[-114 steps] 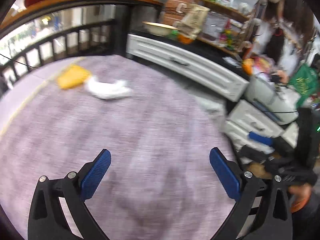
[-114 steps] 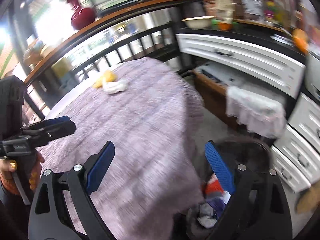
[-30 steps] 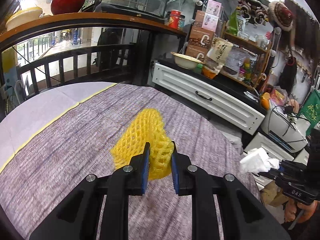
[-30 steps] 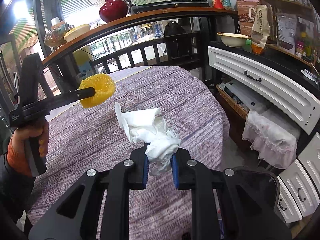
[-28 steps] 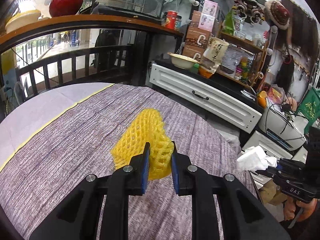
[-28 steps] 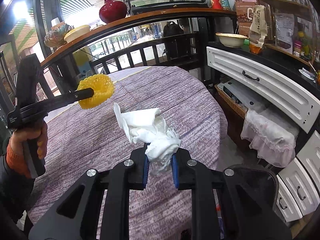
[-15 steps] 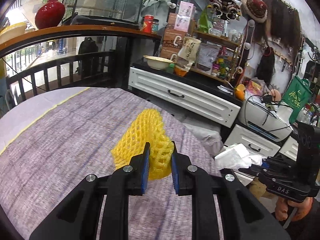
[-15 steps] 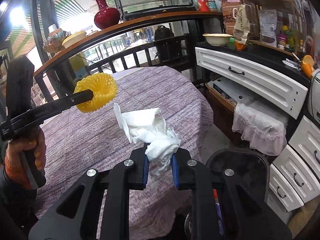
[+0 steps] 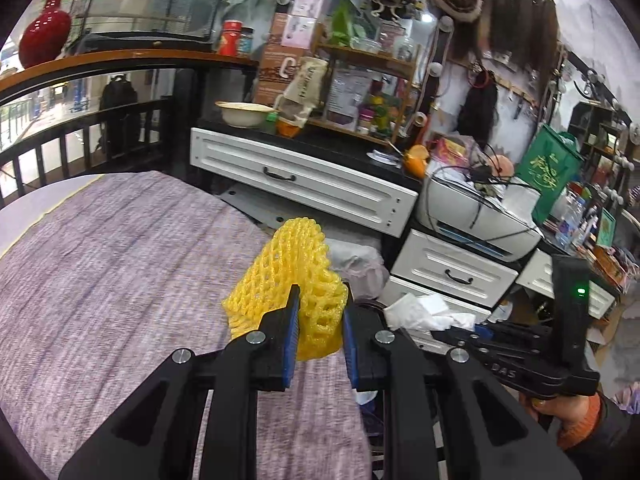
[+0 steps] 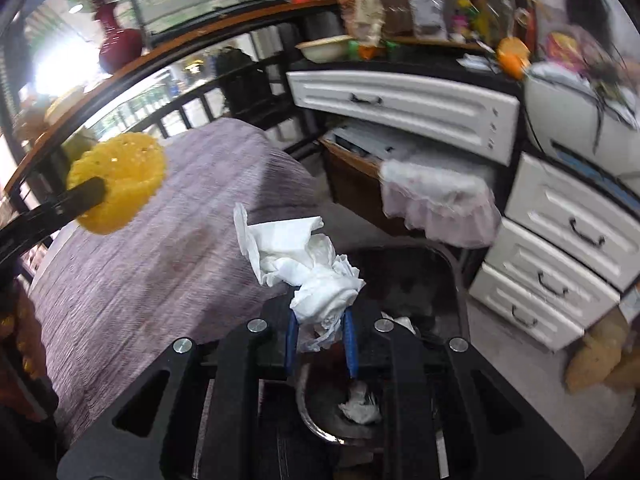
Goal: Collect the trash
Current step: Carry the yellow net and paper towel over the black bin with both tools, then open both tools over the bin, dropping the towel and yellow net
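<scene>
My left gripper [image 9: 319,322] is shut on a yellow foam fruit net [image 9: 286,280] and holds it in the air over the right edge of the purple-covered table [image 9: 100,280]. My right gripper [image 10: 320,322] is shut on a crumpled white tissue [image 10: 308,264] and holds it above the open black trash bin [image 10: 440,276] beside the table. The net also shows in the right wrist view [image 10: 120,182], up at the left. The tissue and right gripper also show in the left wrist view [image 9: 424,312], low at the right. Trash lies inside the bin [image 10: 360,404].
White drawer cabinets [image 10: 560,240] with a cluttered black counter stand behind the bin. A printer [image 9: 476,220] sits on a cabinet. A lace-covered crate [image 10: 436,204] stands by the bin. A dark railing [image 9: 60,140] runs behind the table.
Both grippers swung right, off the table towards the bin, still holding their trash. The right gripper now hangs over the bin's mouth and the left one reaches the table's right edge.
</scene>
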